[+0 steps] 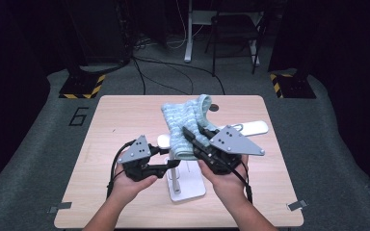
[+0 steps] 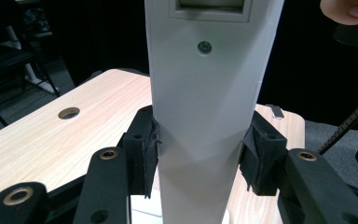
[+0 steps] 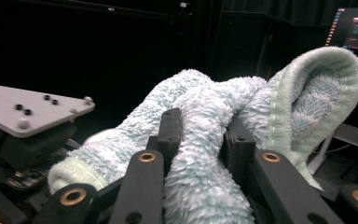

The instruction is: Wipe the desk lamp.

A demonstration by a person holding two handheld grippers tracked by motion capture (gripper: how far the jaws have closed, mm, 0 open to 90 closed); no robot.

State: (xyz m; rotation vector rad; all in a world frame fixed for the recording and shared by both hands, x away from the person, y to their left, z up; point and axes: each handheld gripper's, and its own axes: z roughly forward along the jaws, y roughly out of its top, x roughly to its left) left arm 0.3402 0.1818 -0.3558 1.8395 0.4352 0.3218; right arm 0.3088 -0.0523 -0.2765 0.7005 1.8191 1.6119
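Observation:
A white stand with a flat base (image 1: 189,186) rises near the table's front middle. Its upright post (image 2: 205,116) sits between the pads (image 2: 144,154) of my left gripper (image 2: 200,154), which is shut on it; in the high view that gripper (image 1: 172,163) comes in from the left. A fluffy pale blue-green towel (image 1: 185,119) hangs over the stand's top, beside its white crossbar (image 1: 251,128). My right gripper (image 1: 193,138) is shut on a bunched fold of the towel (image 3: 205,149), both jaws of that gripper (image 3: 200,135) pressed into the pile.
The light wooden table (image 1: 125,120) has a cable hole (image 1: 214,107) at the back edge. Metal clips (image 1: 296,205) sit at the front corners. Beyond the table are floor cables, a chair (image 1: 236,29) and yellow-black striped feet (image 1: 83,86).

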